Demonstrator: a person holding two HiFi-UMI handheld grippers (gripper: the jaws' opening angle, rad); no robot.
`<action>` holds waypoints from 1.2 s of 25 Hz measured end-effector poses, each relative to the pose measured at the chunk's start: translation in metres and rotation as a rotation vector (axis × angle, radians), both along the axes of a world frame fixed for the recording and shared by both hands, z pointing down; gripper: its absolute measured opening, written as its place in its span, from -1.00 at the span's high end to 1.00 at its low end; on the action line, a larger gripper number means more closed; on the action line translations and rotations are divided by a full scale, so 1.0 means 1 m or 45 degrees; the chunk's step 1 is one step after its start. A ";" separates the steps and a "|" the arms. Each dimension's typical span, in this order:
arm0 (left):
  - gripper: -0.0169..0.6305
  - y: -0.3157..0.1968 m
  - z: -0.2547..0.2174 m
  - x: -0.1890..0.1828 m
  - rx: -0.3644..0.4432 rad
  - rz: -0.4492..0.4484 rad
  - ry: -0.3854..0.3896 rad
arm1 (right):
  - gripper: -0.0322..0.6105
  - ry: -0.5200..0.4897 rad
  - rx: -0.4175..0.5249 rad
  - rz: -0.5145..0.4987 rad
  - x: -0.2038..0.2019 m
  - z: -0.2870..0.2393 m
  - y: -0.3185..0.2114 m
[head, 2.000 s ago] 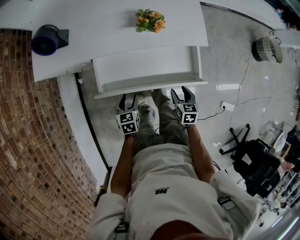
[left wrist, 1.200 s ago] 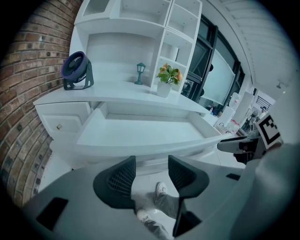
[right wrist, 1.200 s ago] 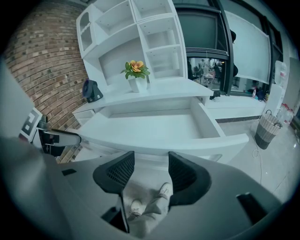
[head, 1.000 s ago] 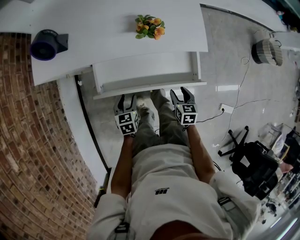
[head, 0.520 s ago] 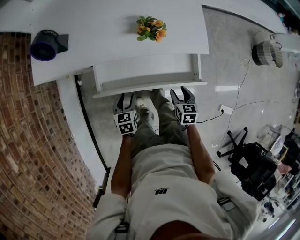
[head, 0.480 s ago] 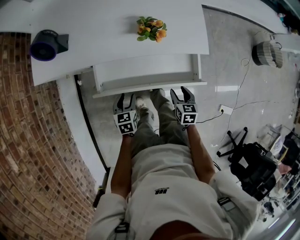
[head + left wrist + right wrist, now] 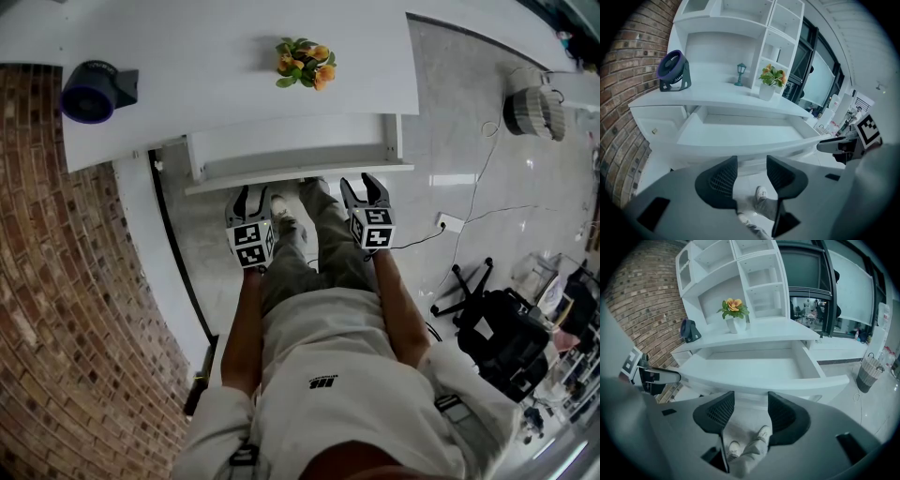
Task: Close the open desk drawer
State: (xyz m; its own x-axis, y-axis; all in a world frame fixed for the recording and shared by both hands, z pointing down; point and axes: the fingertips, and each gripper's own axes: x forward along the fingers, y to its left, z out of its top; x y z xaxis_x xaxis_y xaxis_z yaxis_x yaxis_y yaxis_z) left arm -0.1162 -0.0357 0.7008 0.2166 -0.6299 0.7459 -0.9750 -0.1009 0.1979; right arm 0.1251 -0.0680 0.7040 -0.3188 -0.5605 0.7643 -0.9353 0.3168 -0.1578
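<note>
- The drawer (image 7: 298,142) is seen pulled well out from under the desk top (image 7: 206,66), its white tray bare and its front panel facing the person; nothing of the closing is judged to be done yet.
- The left gripper (image 7: 249,195) is held just before the left part of that front and the right gripper (image 7: 364,183) just before the right part. Contact cannot be confirmed from any view.
- Both pairs of jaws are seen parted with nothing grasped: only floor and the person's shoes show through the gaps at the left gripper (image 7: 751,168) and the right gripper (image 7: 747,411).
- A skewed push is the main risk: if one side is driven ahead of the other, the drawer could be racked and jammed on its runners.
- Both tools are angled downward, so the tips could be slid under the lip and the panel missed.
- With the jaws parted, the panel's edge could be caught between the pads.
- A hard slam could shake the flower pot (image 7: 302,42) and the fan (image 7: 94,86) on top.
</note>
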 end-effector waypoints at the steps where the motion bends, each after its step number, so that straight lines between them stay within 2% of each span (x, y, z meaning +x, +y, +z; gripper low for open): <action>1: 0.30 -0.001 0.000 0.000 0.000 -0.001 0.000 | 0.21 0.001 0.001 -0.003 0.000 0.000 -0.001; 30: 0.31 -0.035 -0.001 -0.006 0.014 -0.027 0.006 | 0.21 0.013 -0.009 -0.026 -0.003 0.004 -0.034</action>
